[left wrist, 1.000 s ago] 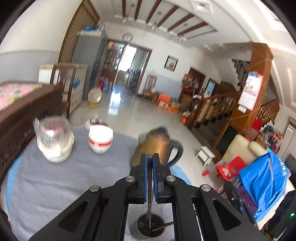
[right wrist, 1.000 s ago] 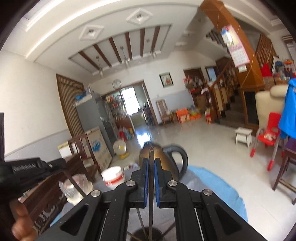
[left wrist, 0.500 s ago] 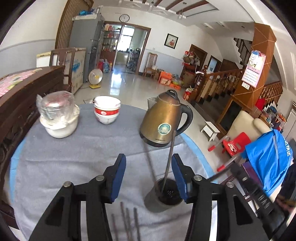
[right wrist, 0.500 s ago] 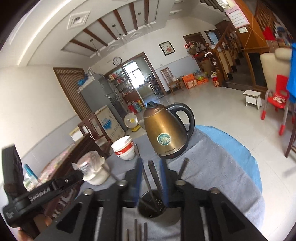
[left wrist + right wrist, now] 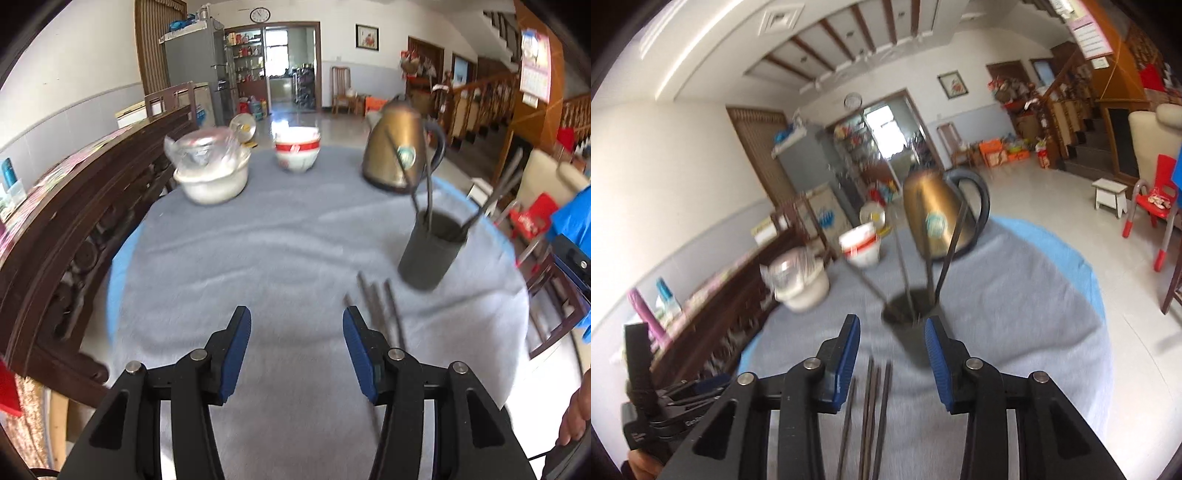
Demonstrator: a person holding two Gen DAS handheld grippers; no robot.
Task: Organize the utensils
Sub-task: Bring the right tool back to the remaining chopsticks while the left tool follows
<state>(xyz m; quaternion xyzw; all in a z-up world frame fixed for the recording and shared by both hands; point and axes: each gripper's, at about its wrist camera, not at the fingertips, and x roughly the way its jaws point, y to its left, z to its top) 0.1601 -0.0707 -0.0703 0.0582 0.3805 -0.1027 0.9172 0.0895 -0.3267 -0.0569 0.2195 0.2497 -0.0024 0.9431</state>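
While several chopsticks already stand in the dark holder on the grey-clothed tabletop, a few loose chopsticks lie just before it. Having just been opening with nothing between them, the fingers of the left gripper and right gripper stand apart, empty.

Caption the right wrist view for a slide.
Right gripper open above loose chopsticks on the grey cloth, dark holder with more chopsticks just ahead, kettle behind.
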